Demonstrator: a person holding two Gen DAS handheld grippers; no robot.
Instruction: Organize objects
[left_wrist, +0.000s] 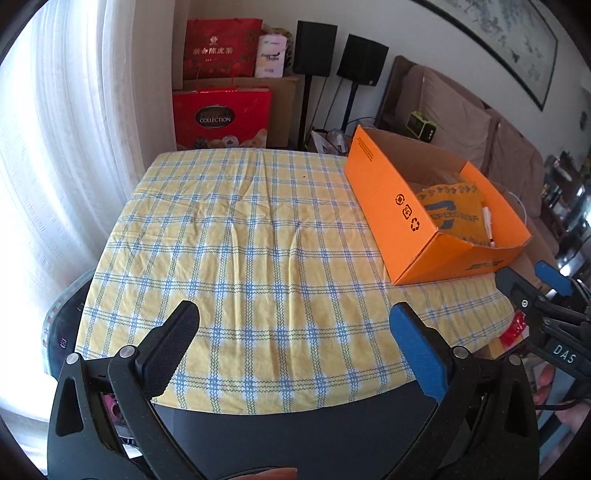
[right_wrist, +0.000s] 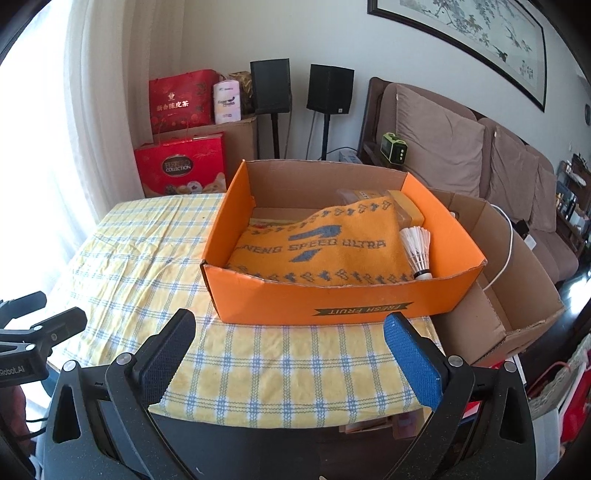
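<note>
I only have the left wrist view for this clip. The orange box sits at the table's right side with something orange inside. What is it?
Observer: An orange towel with grey lettering, lying in the orange box.
Operator: Anything else in there?
Observer: A white shuttlecock stands against the right wall, feathers up.
Operator: Is the right gripper holding anything?
Observer: No. The right gripper is open and empty, short of the box front.
Operator: Any print on that front?
Observer: A banner reading FRESH FRUIT, upside down.
</note>
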